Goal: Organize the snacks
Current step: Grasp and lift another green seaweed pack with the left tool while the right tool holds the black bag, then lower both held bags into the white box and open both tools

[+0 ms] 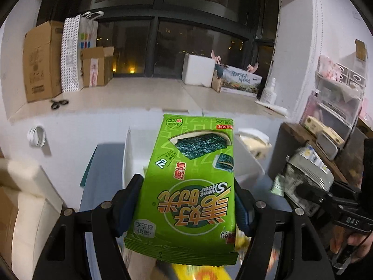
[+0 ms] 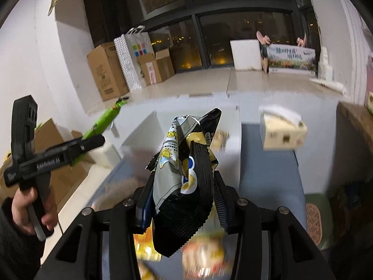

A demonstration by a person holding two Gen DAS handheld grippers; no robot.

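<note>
My left gripper clamps the green seaweed pack — flat between both pads. My right gripper pinches a crumpled grey-black snack bag.

The left gripper clamps a green seaweed snack packet across its width, one pad on each long edge, the packet pointing away and printed face up. Beyond its far end stands a white bin on a blue table. To the right, the right gripper holds a silver snack bag. A tissue pack lies ahead on the right.
</note>
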